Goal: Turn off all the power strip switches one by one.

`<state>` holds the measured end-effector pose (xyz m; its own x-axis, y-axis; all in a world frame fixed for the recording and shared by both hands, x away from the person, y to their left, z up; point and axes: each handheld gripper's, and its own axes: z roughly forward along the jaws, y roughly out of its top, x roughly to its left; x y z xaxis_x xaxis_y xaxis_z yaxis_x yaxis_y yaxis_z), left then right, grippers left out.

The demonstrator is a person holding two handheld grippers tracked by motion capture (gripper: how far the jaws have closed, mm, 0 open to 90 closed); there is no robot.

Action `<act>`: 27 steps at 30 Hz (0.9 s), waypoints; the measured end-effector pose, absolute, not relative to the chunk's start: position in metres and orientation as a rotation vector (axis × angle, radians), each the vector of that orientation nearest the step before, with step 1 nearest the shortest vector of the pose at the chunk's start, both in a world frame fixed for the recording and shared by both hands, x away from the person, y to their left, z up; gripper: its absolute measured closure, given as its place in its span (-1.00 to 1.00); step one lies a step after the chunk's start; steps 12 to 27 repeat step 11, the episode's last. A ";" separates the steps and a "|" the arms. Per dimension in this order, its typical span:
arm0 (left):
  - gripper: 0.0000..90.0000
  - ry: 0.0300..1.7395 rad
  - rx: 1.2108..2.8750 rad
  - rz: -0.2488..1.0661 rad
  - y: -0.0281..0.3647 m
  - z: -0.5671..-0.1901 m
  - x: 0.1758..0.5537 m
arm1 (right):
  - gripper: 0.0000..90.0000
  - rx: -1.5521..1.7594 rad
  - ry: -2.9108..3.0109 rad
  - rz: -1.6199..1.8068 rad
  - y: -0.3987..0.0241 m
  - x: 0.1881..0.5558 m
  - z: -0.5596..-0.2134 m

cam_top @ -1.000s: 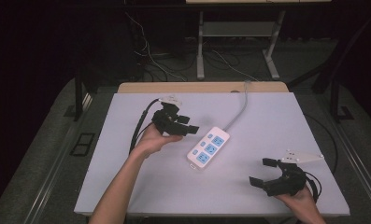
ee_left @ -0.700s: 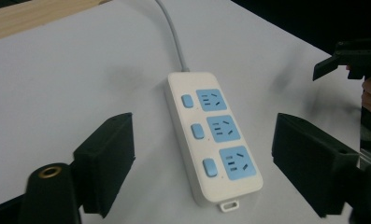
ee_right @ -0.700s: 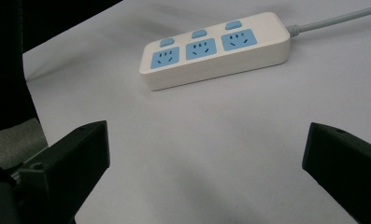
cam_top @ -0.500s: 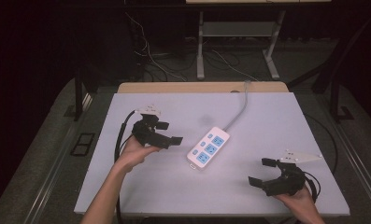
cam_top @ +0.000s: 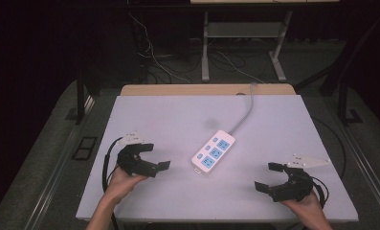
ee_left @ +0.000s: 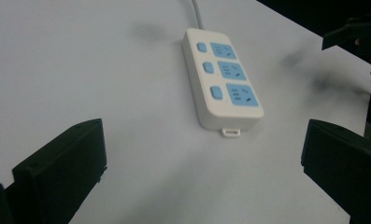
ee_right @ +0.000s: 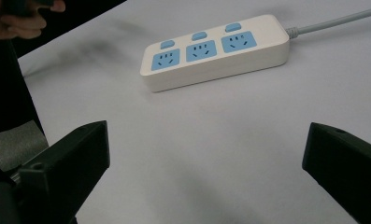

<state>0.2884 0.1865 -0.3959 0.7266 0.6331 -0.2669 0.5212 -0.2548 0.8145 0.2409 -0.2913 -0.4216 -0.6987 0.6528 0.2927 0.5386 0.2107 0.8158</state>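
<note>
Left gripper (cam_top: 154, 160) sat jaws spread, having just opened with nothing between them; right gripper (cam_top: 273, 178) likewise spread and empty. Power strip (cam_top: 214, 151) lay mid-table between both, long axis diagonal, cord end far; left gripper looked nearer.

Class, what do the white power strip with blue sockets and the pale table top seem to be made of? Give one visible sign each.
White power strip with blue sockets: probably moulded plastic, smooth and faintly glossy, with rounded edges and one-piece casing. Pale table top: likely a matt laminate or painted board, flat and even, with soft shadows and no glare; a wood-coloured edge shows at the far side.
</note>
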 end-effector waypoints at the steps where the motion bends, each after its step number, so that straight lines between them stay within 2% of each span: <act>1: -1.00 0.895 1.901 0.131 0.190 -0.400 0.284 | -0.99 1.167 2.353 1.507 -0.292 0.241 -0.422; 11: -1.00 0.878 1.913 0.166 0.193 -0.414 0.261 | -0.99 1.185 2.347 1.511 -0.292 0.240 -0.422; 27: -1.00 0.878 1.913 0.166 0.193 -0.414 0.261 | -0.99 1.185 2.347 1.511 -0.292 0.240 -0.422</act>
